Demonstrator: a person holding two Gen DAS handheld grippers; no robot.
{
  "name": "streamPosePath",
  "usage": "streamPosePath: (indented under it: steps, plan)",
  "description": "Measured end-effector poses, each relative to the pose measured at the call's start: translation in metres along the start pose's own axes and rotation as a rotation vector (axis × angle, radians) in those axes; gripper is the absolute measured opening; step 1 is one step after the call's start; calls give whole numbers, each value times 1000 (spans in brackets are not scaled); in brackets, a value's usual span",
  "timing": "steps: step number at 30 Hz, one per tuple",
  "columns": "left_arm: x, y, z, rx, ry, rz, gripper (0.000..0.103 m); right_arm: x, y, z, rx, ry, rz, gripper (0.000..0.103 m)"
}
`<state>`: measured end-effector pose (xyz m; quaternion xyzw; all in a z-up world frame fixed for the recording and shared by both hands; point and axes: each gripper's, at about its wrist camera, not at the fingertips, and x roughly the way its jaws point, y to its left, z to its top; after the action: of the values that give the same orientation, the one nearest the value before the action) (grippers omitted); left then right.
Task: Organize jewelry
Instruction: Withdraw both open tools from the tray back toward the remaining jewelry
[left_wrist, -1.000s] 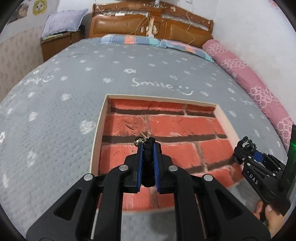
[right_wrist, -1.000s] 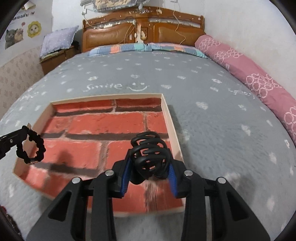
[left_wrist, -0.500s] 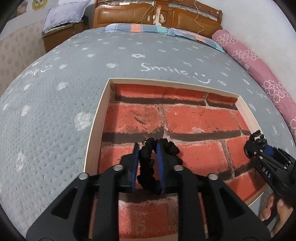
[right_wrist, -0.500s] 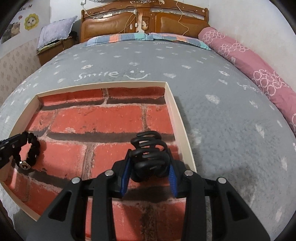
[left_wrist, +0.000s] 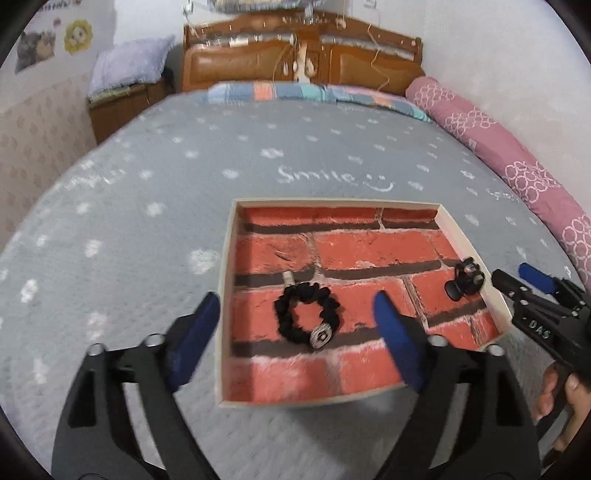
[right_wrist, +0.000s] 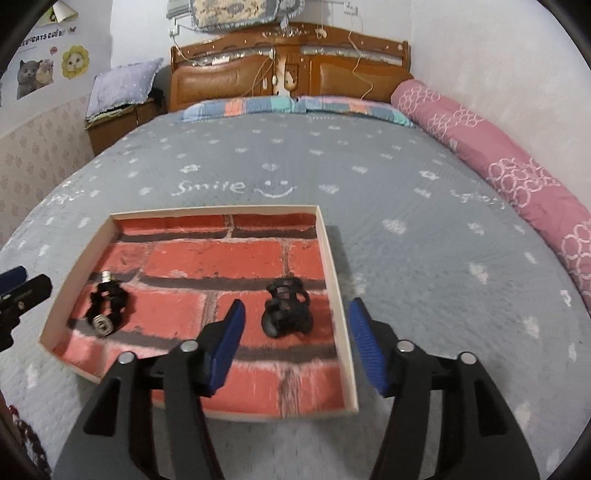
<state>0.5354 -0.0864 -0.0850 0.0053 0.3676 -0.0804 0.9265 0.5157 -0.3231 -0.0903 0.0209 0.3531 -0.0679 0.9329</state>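
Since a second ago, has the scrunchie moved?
Yes. The scrunchie has dropped from the left gripper, whose jaws have just been opening, onto the tray floor by its left wall.

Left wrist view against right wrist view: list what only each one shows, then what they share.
Only the left wrist view shows a person's hand gripping the right tool's handle. Only the right wrist view shows the butterfly and lettering wall sticker and the quilted hanging above the headboard. Both show the brick-print tray on the grey bedspread, the black scrunchie and the black hair claw lying in it, and both tools open, their jaws having just been opening.
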Motion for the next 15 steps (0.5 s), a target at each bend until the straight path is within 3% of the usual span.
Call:
streamPosePath:
  steps: [7,15]
  plan:
    - [-73,25,-26,-34,-28,-25,98,-66,-4,-27,-12,-32,15,70]
    - [-146,45,-62,-2,-65,22,98,-124,-16,-61,30,-40,4,77]
